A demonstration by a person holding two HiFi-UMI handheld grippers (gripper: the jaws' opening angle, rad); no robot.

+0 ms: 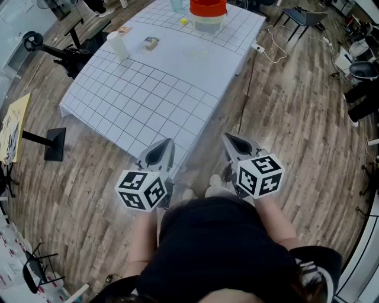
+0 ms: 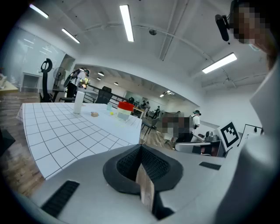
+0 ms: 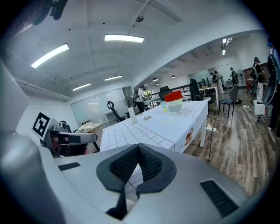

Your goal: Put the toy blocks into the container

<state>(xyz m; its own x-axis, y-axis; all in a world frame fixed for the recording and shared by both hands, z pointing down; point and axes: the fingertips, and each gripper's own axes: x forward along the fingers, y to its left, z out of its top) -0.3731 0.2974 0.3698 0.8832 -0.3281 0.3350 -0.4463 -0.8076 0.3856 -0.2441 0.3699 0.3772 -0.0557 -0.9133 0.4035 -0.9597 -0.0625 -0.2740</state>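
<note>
A clear container with a red lid (image 1: 208,15) stands at the far end of the table with the white gridded cloth (image 1: 148,89). A small yellow block (image 1: 184,22) lies just left of it, and a tan block (image 1: 151,42) lies nearer. Both grippers hover over the wooden floor off the table's near corner, close to the person's body. My left gripper (image 1: 161,152) is shut and holds nothing. My right gripper (image 1: 237,144) is also shut and empty. The container (image 2: 124,109) shows far off in the left gripper view, and the container (image 3: 174,101) likewise in the right gripper view.
A white cylinder (image 1: 118,45) stands on the table's left side. A power strip with a white cable (image 1: 258,48) lies on the floor right of the table. A black stand base (image 1: 55,144) sits at the left, and chairs (image 1: 305,18) stand at the far right.
</note>
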